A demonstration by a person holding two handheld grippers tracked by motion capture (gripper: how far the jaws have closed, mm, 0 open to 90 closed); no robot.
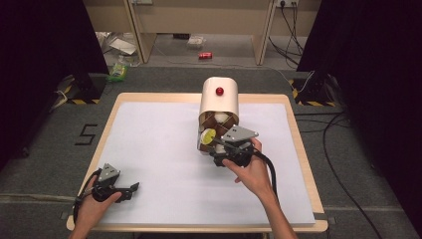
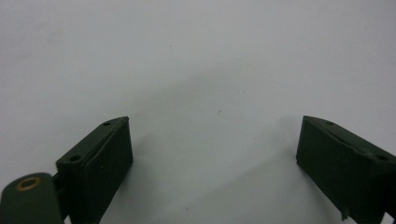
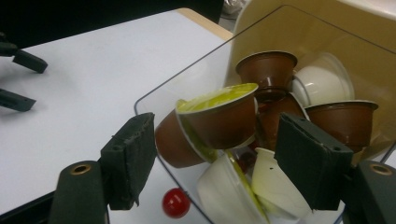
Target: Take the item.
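Table (image 1: pixel 149 144): before us, under a mat (image 1: pixel 159 164).
Dispenser (image 1: pixel 219 102): on the mat, at the far middle.
Capsules (image 3: pixel 219 116): piled in the dispenser's near, open end.
Right gripper (image 1: pixel 225 145): we see it just before that opening.
Left gripper (image 1: pixel 130 189): near-left corner, well apart from the dispenser.

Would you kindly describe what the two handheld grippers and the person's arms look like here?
Both the left gripper and the right gripper are black, each topped by a grey three-cornered plate and trailing a black cable. Their jaws are flat dark blocks with small screw holes, and brass-ringed holes mark the arms behind them. The person's forearms are bare, with no sleeves visible.
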